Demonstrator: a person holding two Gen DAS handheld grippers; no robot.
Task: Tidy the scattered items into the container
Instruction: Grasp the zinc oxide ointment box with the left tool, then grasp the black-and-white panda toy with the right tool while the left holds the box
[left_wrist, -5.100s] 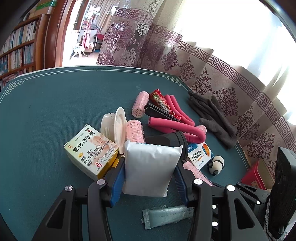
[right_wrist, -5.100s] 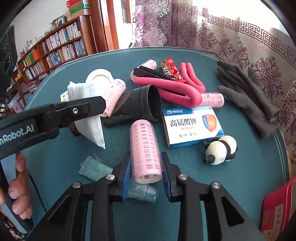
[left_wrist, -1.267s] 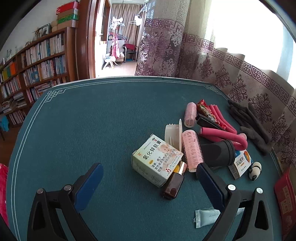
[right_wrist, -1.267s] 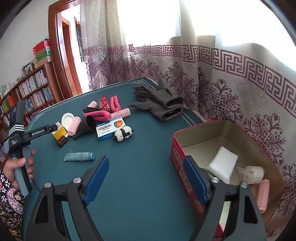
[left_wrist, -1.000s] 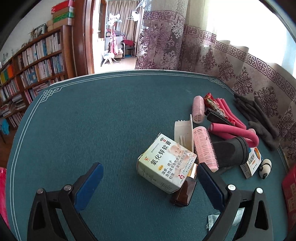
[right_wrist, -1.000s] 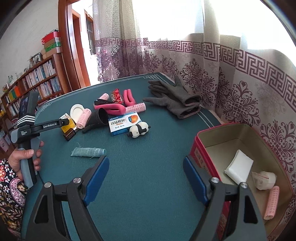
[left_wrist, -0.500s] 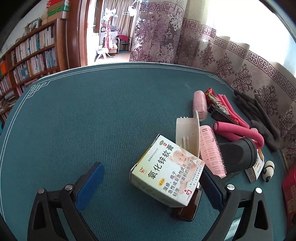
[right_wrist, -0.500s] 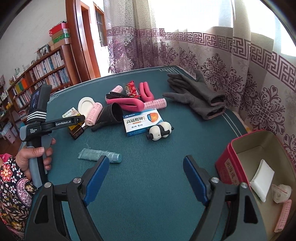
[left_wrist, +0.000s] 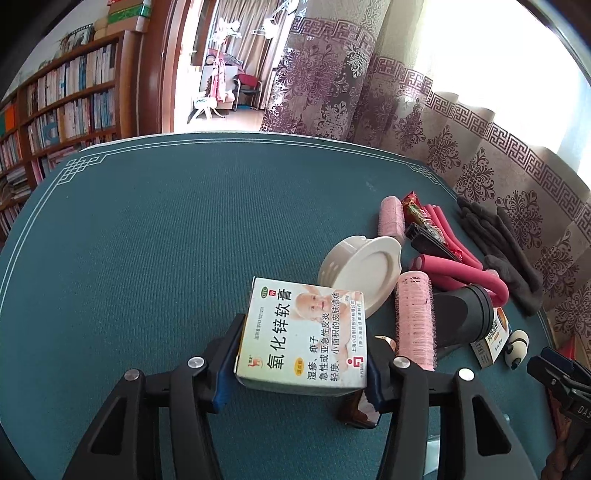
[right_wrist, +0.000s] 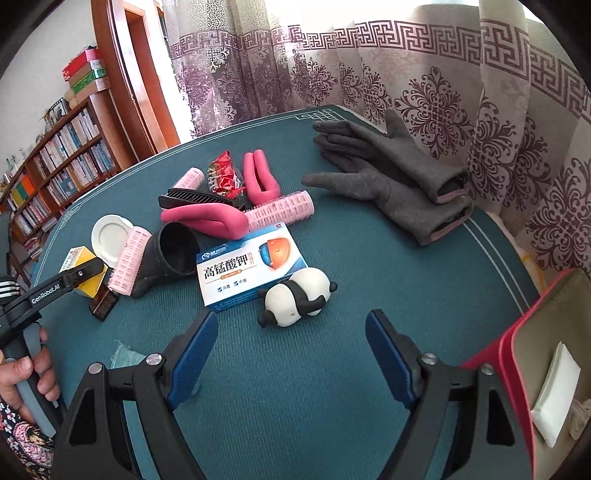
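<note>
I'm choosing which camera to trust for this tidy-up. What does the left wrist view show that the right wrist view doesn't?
Left wrist only: the printed face of the ointment box between the closing jaws of the left gripper.
Right wrist only: the red container holding a white packet, the open, empty right gripper, and the person's hand.
Both: panda toy, blue-and-white medicine box, grey gloves, pink rollers, white lid.

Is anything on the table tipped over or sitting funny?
Yes. The white dish is tilted up, leaning on the ointment box instead of lying flat. The toy panda lies on its side.
</note>
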